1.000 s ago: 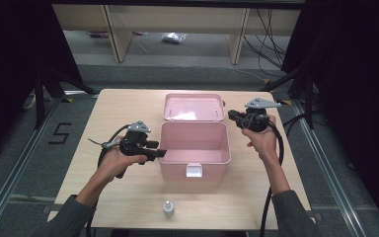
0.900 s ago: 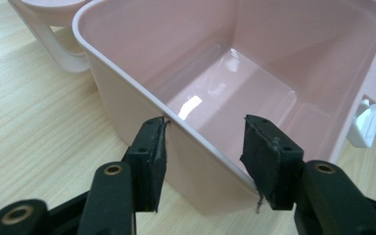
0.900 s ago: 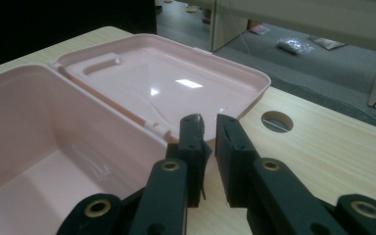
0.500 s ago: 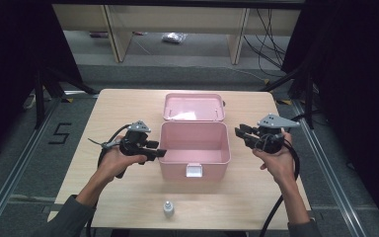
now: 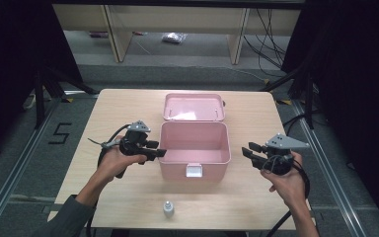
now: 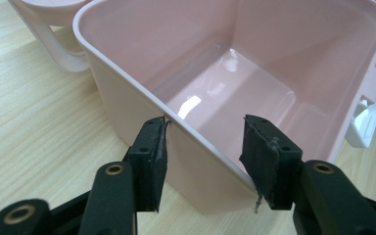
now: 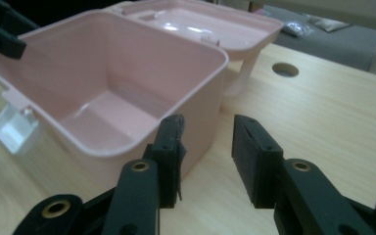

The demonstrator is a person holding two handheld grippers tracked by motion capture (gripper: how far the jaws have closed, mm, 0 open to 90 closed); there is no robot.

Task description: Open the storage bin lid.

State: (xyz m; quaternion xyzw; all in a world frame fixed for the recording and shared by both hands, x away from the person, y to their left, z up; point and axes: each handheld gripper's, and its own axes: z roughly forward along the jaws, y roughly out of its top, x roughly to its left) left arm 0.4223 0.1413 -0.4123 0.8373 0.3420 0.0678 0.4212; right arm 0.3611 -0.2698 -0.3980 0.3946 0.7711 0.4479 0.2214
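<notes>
The pink box (image 5: 193, 148) sits at the centre of the wooden table (image 5: 128, 106) in the high view, its lid (image 5: 193, 106) thrown back flat behind it toward the top of the frame and its white latch (image 5: 193, 171) on the near wall. The left gripper (image 5: 157, 149) is at the box's left wall; in the left gripper view its jaws straddle that wall's rim (image 6: 196, 131), one pad outside and one inside, with a visible gap on the inner side, so the jaws stand apart and are not clamped. The right gripper (image 5: 249, 150) holds in open space right of centre, clear of the box's right wall; in the right gripper view its jaws are apart with only bare tabletop between them, and they have just been opening. A strip of bare table separates the right gripper from the box. A small white bottle (image 5: 168, 208) stands alone near the table's bottom edge, well apart from both hands. A round cable hole (image 7: 285, 69) shows in the tabletop beyond the lid in the right gripper view. The box interior is bare and glossy. Around the table lie grey floor, a floor mark "5" (image 5: 60, 133) at the left of the frame, and dark curtains on both sides.
</notes>
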